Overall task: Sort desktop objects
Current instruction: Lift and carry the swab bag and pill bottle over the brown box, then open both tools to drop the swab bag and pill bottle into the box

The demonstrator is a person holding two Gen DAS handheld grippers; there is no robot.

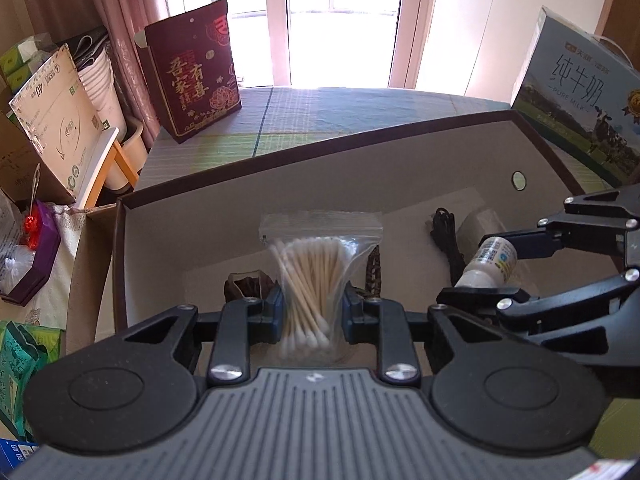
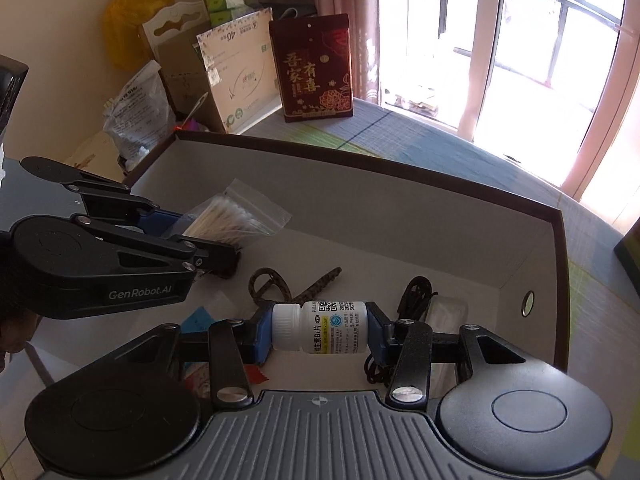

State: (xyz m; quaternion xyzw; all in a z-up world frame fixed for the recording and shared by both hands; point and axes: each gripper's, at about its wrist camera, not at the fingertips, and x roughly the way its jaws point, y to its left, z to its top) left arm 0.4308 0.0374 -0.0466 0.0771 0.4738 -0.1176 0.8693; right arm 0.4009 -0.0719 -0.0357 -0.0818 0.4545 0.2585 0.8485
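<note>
My left tongs (image 1: 313, 312) are clamped on the bag of cotton swabs (image 1: 312, 280), which stands upright between the blue pads with the swabs' long axis running up and down and the zip seal on top. My right tongs (image 2: 319, 330) grip the white pill bottle (image 2: 319, 328) end to end, so its long axis lies crosswise, cap toward my left pad and base against the right one. Both loads hang inside the open grey box (image 2: 420, 216) with the dark brown rim, the bag toward its left half and the bottle toward its right. On the box floor below I see a patterned cord (image 2: 280, 284), a black cable (image 2: 416, 296), a pale wrapped packet (image 2: 448, 312) just beside the cable, and a dark brown item (image 1: 248, 284) behind my left pad. The box sits on a bed with a blue-green checked cover (image 1: 320, 112); a maroon gift bag (image 1: 196, 72) and a milk carton case (image 1: 580, 100) stand beyond it, before a bright window (image 1: 340, 20). The box walls rise close on the left and far sides; the middle floor is open.
</note>
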